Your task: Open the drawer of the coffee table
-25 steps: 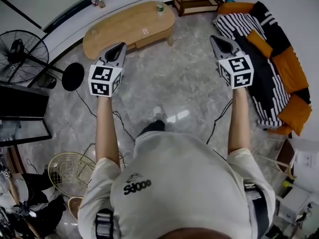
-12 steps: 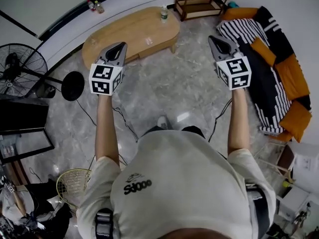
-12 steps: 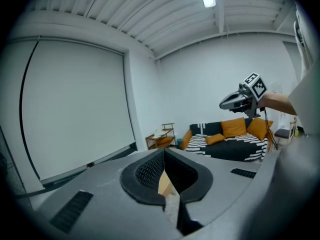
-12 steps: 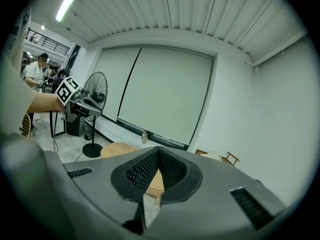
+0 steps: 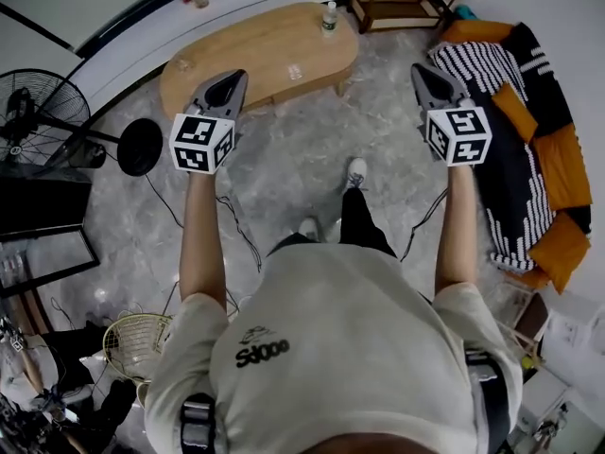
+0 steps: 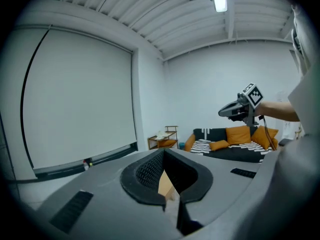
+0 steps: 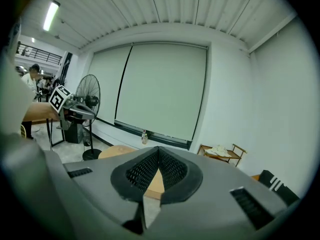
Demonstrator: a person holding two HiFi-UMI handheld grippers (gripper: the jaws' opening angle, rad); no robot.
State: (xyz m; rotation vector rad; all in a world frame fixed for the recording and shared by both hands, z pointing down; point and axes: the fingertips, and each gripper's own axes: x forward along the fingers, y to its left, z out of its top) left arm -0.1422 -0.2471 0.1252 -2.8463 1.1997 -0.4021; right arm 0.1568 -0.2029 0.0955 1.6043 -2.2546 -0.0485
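Advancing one stride since the earlier view, the person carries left tongs (image 5: 230,85) and right tongs (image 5: 430,78), both closed and empty, toward the tabletop (image 5: 255,50) ahead; drawer not yet reached.

The coffee table (image 5: 265,50) is smooth pale wood, the floor (image 5: 302,149) glossy grey marble-look stone.
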